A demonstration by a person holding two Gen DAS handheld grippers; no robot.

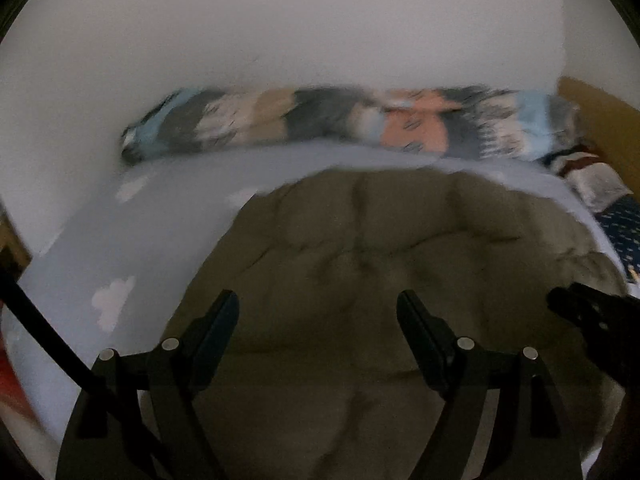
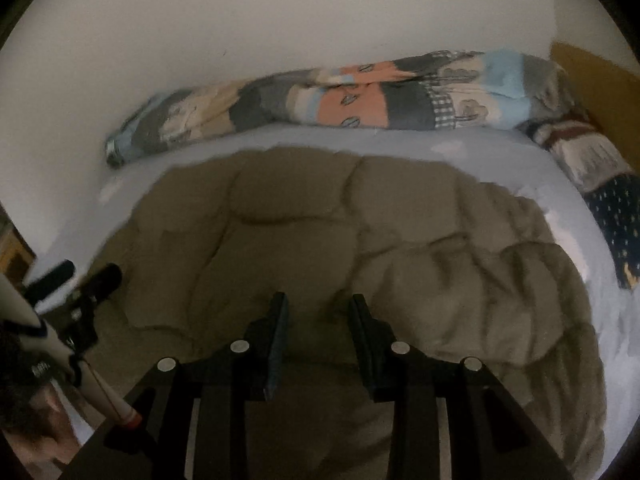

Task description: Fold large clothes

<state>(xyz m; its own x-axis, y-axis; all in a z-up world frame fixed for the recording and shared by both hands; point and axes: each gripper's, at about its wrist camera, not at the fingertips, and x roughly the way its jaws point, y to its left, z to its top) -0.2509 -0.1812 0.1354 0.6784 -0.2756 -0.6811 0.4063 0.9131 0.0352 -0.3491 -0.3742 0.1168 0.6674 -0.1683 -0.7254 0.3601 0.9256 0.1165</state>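
Observation:
A large olive quilted garment (image 1: 360,240) (image 2: 300,240) lies spread on a bed; its right part is rumpled. In the left wrist view my left gripper (image 1: 318,308) hovers over the garment's near-left part, open wide with nothing between its fingers. The right gripper's dark fingertips (image 1: 580,308) show at that view's right edge. My right gripper (image 2: 319,308) hangs over the garment's near middle, fingers a moderate gap apart, open, with only fabric showing below them. The left gripper (image 2: 80,280) appears at the left edge of the right wrist view, over the garment's left border.
The bed has a light blue sheet (image 1: 140,240) (image 2: 440,140) with white clouds. A rolled patterned blanket (image 1: 320,120) (image 2: 340,96) lies along the white wall. A dark blue dotted pillow (image 2: 616,224) and a yellow headboard (image 2: 592,76) are at the right.

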